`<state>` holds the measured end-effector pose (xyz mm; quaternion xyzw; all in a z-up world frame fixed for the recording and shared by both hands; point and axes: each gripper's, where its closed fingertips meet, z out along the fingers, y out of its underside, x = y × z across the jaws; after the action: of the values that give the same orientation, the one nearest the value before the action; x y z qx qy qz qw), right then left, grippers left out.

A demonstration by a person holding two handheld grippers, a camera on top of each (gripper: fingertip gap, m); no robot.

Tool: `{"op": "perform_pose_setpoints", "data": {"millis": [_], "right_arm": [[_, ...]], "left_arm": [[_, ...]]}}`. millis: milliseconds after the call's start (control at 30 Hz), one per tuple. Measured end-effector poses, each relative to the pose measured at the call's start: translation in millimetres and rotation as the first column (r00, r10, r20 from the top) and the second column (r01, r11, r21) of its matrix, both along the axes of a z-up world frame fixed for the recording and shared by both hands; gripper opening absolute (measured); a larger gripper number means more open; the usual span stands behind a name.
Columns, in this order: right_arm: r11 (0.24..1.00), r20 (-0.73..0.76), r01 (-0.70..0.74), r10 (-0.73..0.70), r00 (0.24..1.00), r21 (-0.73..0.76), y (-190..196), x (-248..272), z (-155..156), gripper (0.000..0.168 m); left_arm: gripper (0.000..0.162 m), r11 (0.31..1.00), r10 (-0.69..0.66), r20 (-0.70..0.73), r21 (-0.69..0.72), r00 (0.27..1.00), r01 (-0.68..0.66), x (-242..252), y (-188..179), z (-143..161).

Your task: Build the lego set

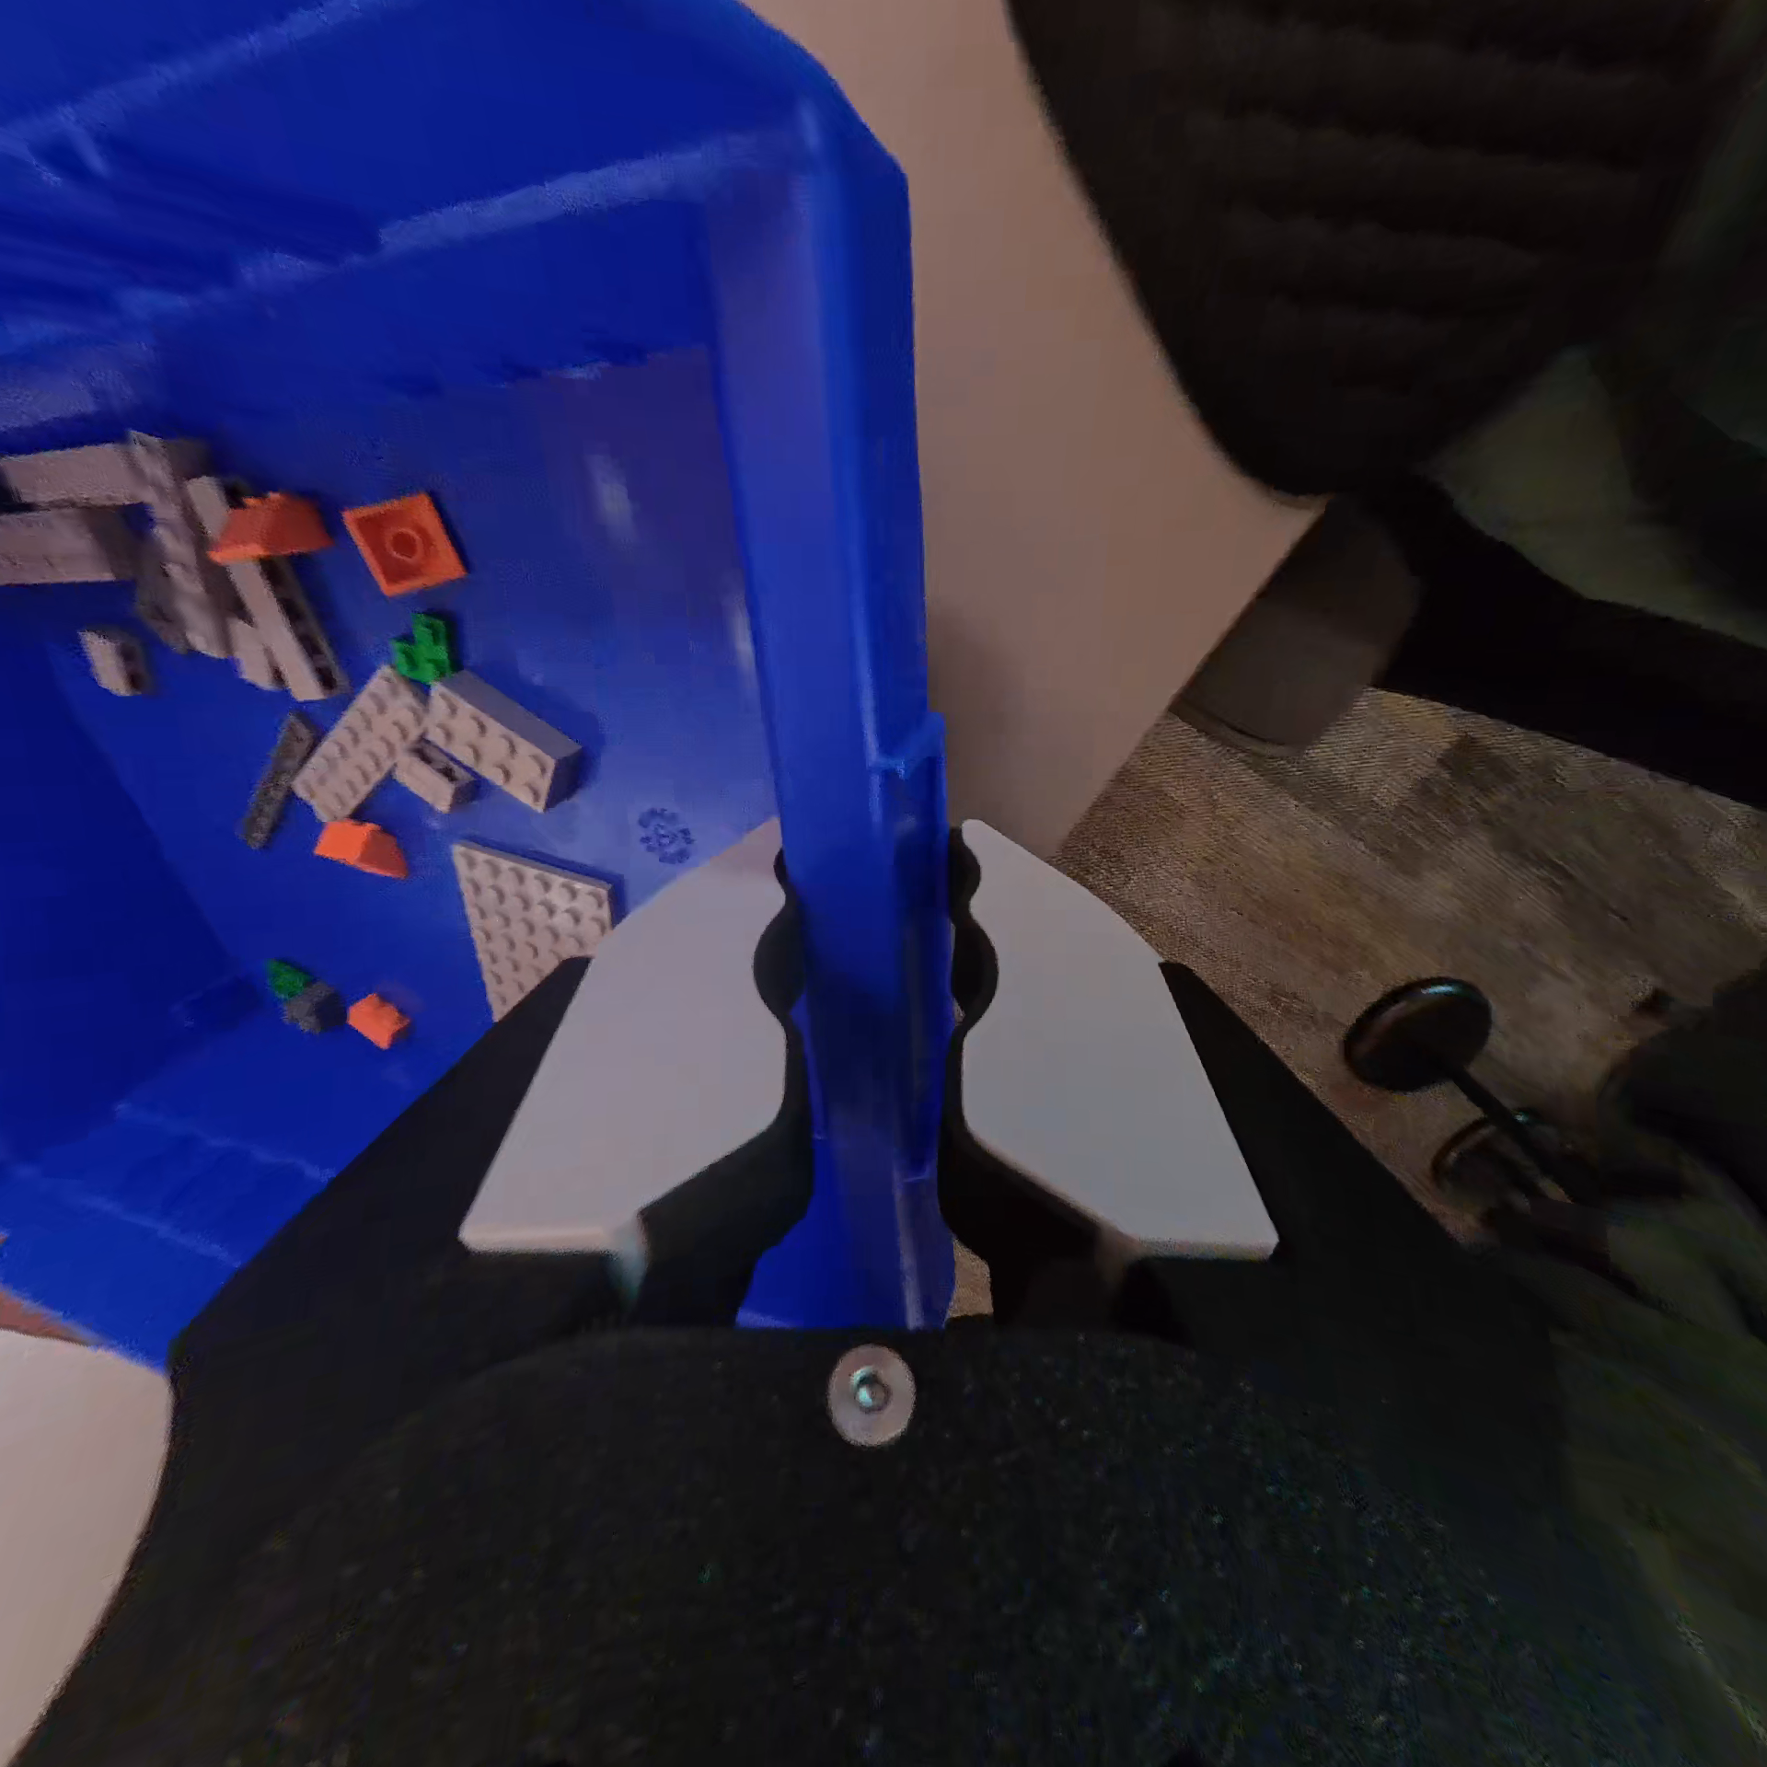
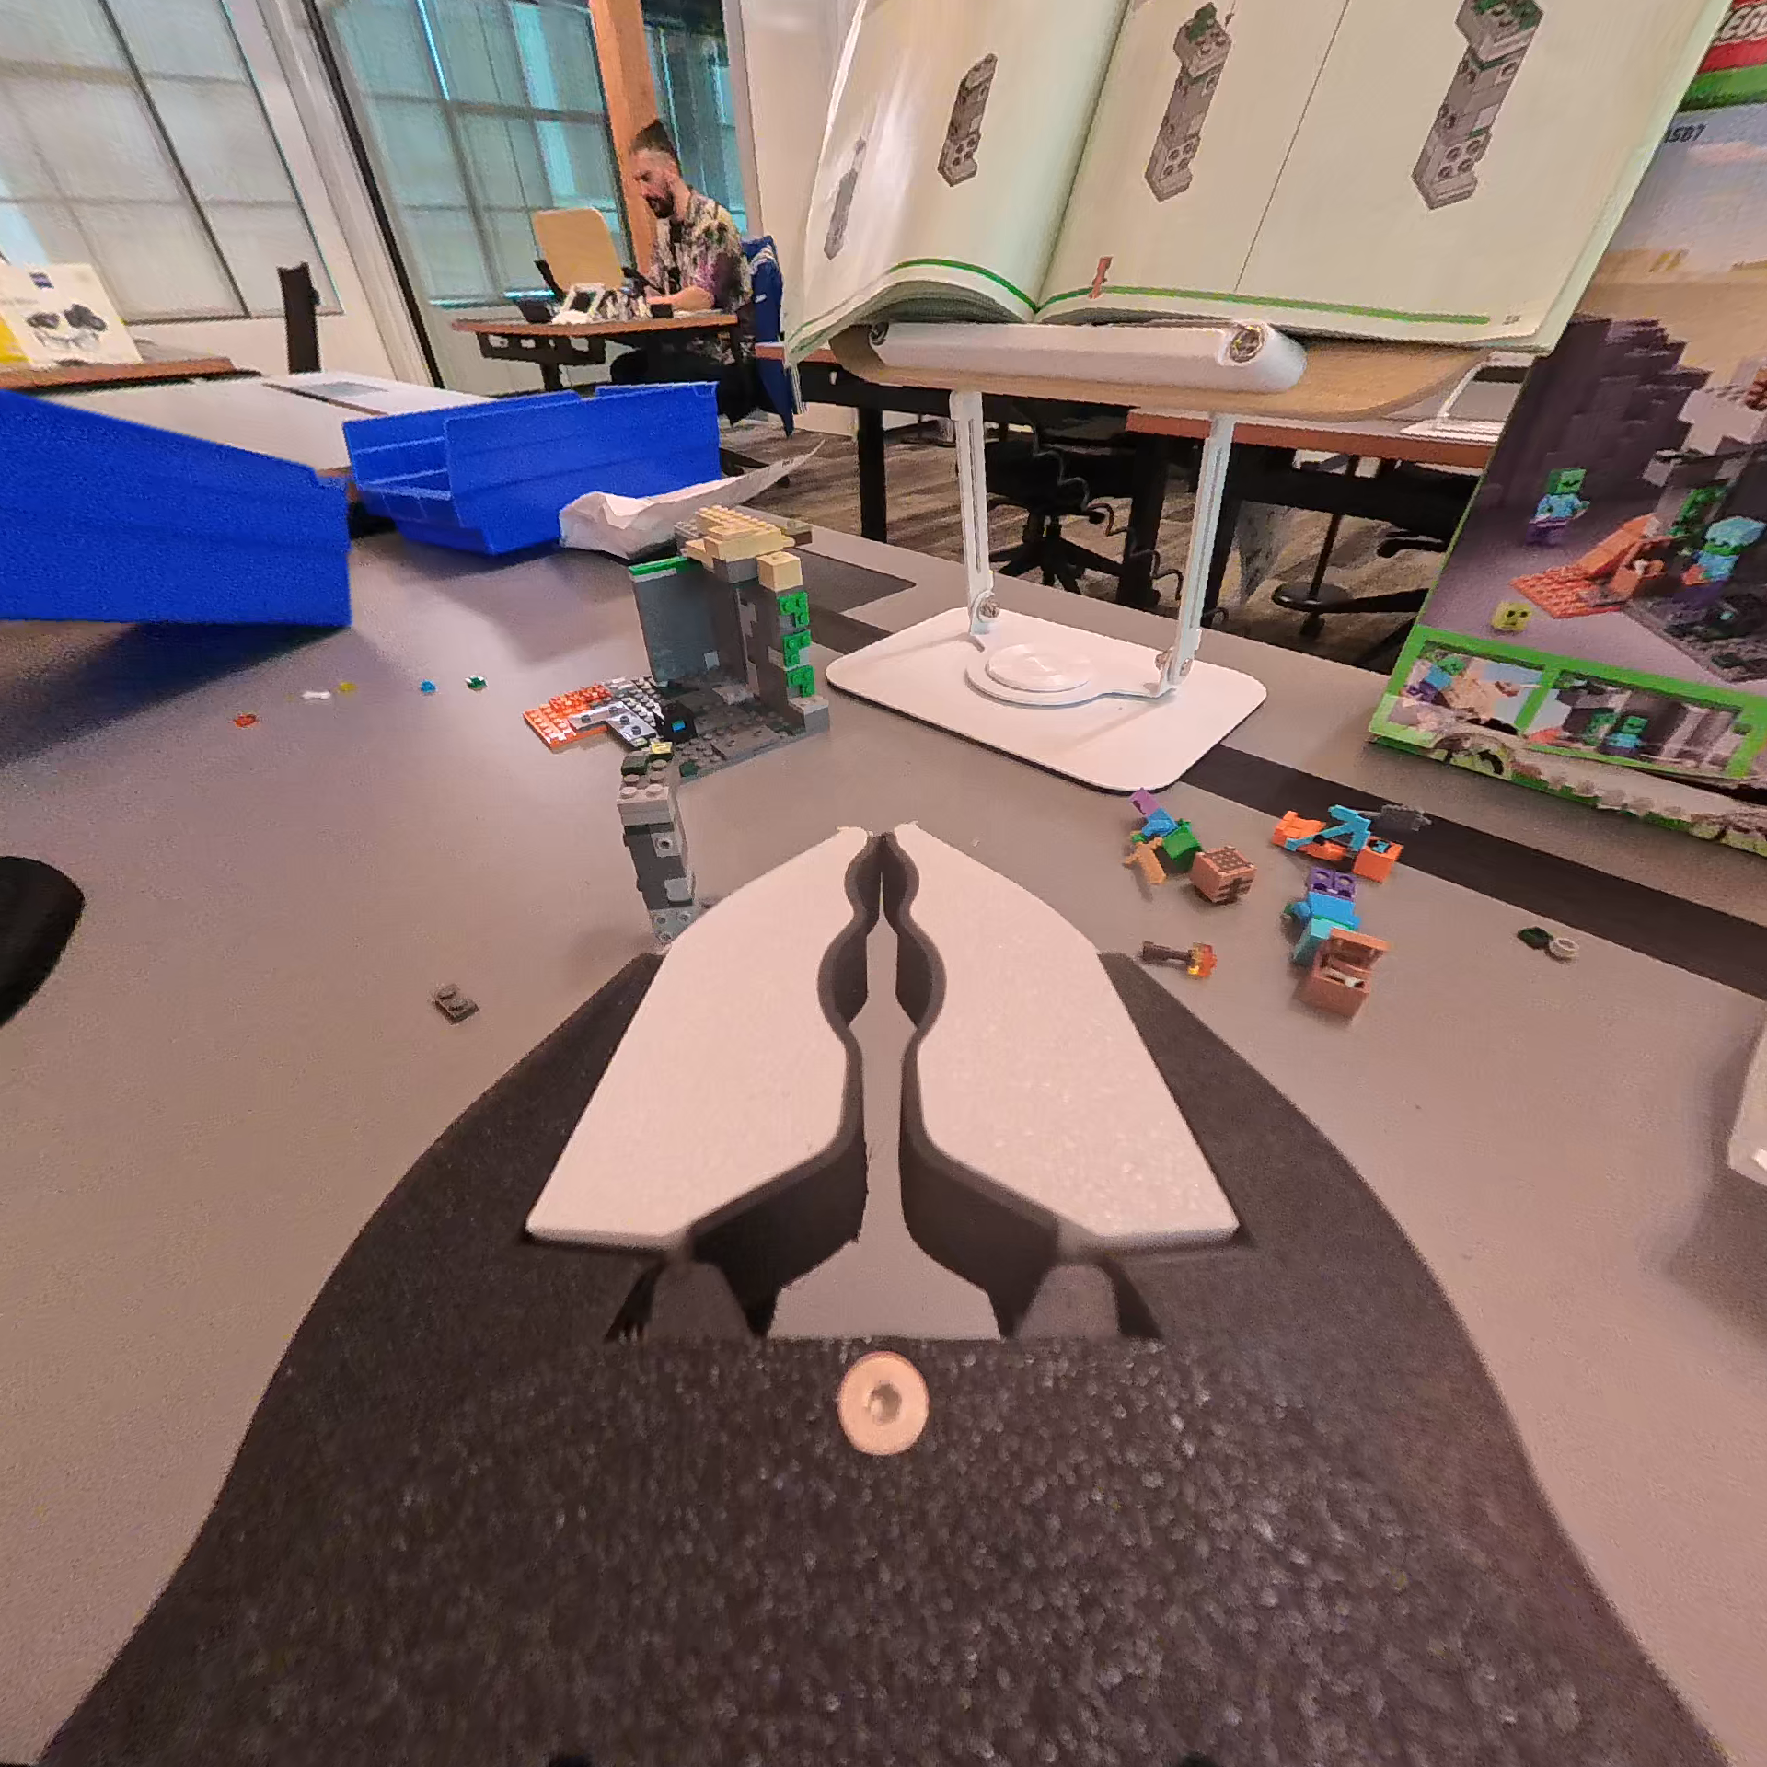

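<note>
My left gripper [image 1: 872, 899] is shut on the side wall of a blue bin [image 1: 822, 574] and holds it tilted. Loose grey [image 1: 497, 736], orange [image 1: 403, 543] and green [image 1: 425, 650] bricks and a grey plate [image 1: 531, 918] lie inside. The bin also shows in the right wrist view [image 2: 172, 521], raised off the table at the left. My right gripper [image 2: 881, 838] is shut and empty above the grey table [image 2: 287, 956]. Ahead of it stand a small grey brick column [image 2: 658, 851] and the partly built model [image 2: 727, 641].
An open instruction booklet [image 2: 1195, 163] rests on a white stand [image 2: 1052, 698]. The set's box [image 2: 1606, 574] stands at the right. Minifigures and small parts [image 2: 1329, 899] lie at the right. A second blue bin [image 2: 535, 459] and a white bag [image 2: 650, 512] sit behind. A person [image 2: 688, 258] sits far back. My right fingertips sit around 55 centimetres from my left ones. My left tips are about 45 centimetres from the small grey brick column [image 2: 658, 851], my right tips only 12 centimetres.
</note>
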<state>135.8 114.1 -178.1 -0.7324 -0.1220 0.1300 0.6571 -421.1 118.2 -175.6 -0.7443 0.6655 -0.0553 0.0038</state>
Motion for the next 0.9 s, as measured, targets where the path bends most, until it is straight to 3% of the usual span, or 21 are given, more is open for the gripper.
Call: {"op": "perform_pose_setpoints", "data": {"millis": [100,167,267,400,733,900], "right_arm": [[1.0,0.012,-0.006,0.006,1.0,0.007,-0.8,-2.1,0.5,0.0],[1.0,0.014,-0.013,0.013,1.0,0.006,-1.1,-3.7,0.0,0.0],[1.0,0.018,-0.013,0.013,1.0,0.013,-2.8,-4.1,2.5,0.0],[1.0,0.018,0.002,-0.002,1.0,0.022,-4.0,0.6,5.5,0.0],[1.0,0.013,-0.006,0.005,1.0,0.008,-2.3,-2.5,0.7,0.0],[1.0,0.022,-0.009,0.009,1.0,-0.011,0.1,-7.4,-5.1,0.0]], "left_arm": [[0.03,0.998,0.029,0.018,0.052,0.999,-0.03,-6.3,20.7,35.2],[0.03,0.995,0.071,0.018,0.075,0.997,-0.072,-9.7,38.7,42.0],[0.03,0.997,0.034,-0.05,0.069,0.998,-0.03,-5.4,35.4,26.2],[0.029,0.997,-0.03,0.005,0.074,1.0,0.029,21.0,18.3,6.9],[0.029,0.956,-0.063,0.058,0.289,0.996,0.044,56.7,1.4,-67.7],[0.029,0.929,-0.051,0.08,0.369,0.996,0.018,62.3,0.8,-89.0]]}}
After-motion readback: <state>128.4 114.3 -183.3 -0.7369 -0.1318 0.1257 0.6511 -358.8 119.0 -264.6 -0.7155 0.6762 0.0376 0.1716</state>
